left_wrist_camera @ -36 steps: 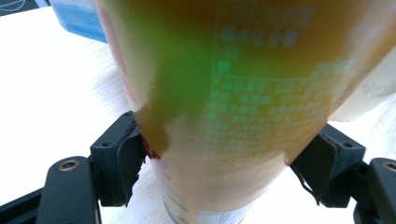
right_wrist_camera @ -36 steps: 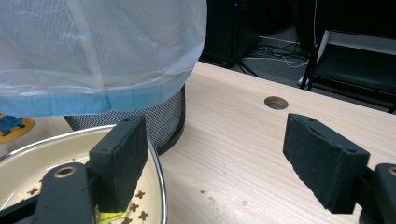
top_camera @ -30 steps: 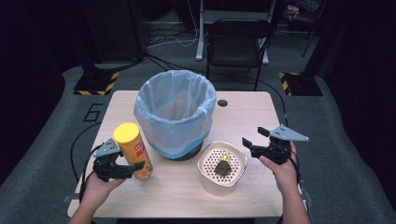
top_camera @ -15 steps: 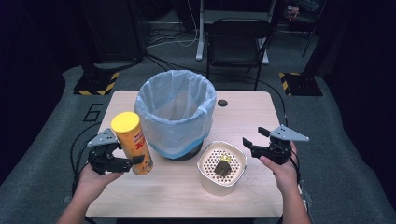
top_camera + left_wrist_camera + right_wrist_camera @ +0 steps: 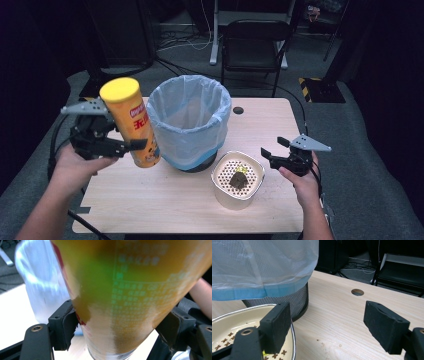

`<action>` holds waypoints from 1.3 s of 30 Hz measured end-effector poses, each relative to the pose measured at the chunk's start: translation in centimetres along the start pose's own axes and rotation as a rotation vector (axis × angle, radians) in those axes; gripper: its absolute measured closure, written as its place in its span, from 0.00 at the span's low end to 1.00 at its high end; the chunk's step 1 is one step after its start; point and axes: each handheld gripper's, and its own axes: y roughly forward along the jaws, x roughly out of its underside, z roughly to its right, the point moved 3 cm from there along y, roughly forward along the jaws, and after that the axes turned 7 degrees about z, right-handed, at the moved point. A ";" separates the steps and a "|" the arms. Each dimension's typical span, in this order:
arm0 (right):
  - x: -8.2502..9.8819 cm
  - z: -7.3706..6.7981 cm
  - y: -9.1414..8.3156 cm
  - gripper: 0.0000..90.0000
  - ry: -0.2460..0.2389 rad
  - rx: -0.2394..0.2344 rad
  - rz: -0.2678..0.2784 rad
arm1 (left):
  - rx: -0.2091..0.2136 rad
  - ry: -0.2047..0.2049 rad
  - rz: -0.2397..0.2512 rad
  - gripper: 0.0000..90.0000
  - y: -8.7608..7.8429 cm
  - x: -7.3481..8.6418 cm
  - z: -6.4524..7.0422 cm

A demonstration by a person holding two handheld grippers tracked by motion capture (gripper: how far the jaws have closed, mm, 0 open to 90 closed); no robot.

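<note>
The left gripper [image 5: 131,145] is pinching the lower half of a yellow chip can [image 5: 131,123], holding it almost upright above the table's left edge beside the lined bin [image 5: 190,120], while the right gripper [image 5: 266,152] is waiting, jaws spread and empty.

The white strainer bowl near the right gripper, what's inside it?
The white bowl holds one small dark lump on its perforated floor. What lies beneath the lump is covered, and its nature is unclear.

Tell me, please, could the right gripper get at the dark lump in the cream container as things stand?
Probably yes: the right gripper is open and empty beside the cream container, whose top is uncovered above the dark lump.
</note>
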 end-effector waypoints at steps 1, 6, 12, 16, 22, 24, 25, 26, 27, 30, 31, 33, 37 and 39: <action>0.0 0.0 0.0 0.24 0.001 -0.001 0.000 | -0.003 0.003 0.007 0.27 0.0 -0.7 0.0; 0.1 0.2 -0.1 0.24 0.011 0.003 -0.001 | 0.049 -0.006 0.013 0.27 0.6 -4.3 -0.3; 0.3 0.4 0.0 0.24 0.011 0.003 0.000 | 0.029 0.002 0.031 0.27 3.7 -7.7 -1.1; 0.2 0.5 0.0 0.24 0.009 0.005 0.002 | -0.002 0.017 0.034 0.27 6.8 -8.2 -1.7; 0.6 0.5 0.2 0.24 0.016 0.001 -0.009 | -0.018 -0.016 0.007 0.27 12.1 -6.2 -3.5; 0.7 0.4 0.3 0.24 0.009 -0.003 -0.012 | -0.028 -0.036 -0.027 0.27 13.5 -5.2 -4.2; 0.7 0.4 0.4 0.24 0.006 -0.002 -0.013 | -0.039 -0.045 -0.047 0.27 14.1 -4.7 -4.4; 0.7 0.4 0.4 0.24 0.007 -0.003 -0.012 | -0.045 -0.047 -0.065 0.27 14.7 -4.3 -4.6; 0.7 0.4 0.4 0.24 0.007 -0.003 -0.013 | -0.049 -0.046 -0.081 0.26 15.0 -4.0 -4.7; 0.8 0.5 0.4 0.24 0.012 -0.002 -0.015 | -0.069 -0.030 -0.120 0.26 16.0 -3.1 -5.1; 0.8 0.5 0.4 0.24 0.013 -0.001 -0.016 | -0.067 -0.039 -0.127 0.26 16.1 -3.0 -5.2; 0.8 0.6 0.4 0.25 0.016 0.002 -0.017 | -0.076 -0.055 -0.126 0.23 16.1 -2.7 -5.3; 0.8 0.5 0.5 0.25 0.013 -0.002 -0.014 | -0.142 -0.085 -0.091 0.15 15.3 -2.7 -5.9; 0.8 0.5 0.5 0.25 0.007 -0.006 -0.017 | -0.116 -0.093 -0.076 0.16 14.7 -2.5 -6.0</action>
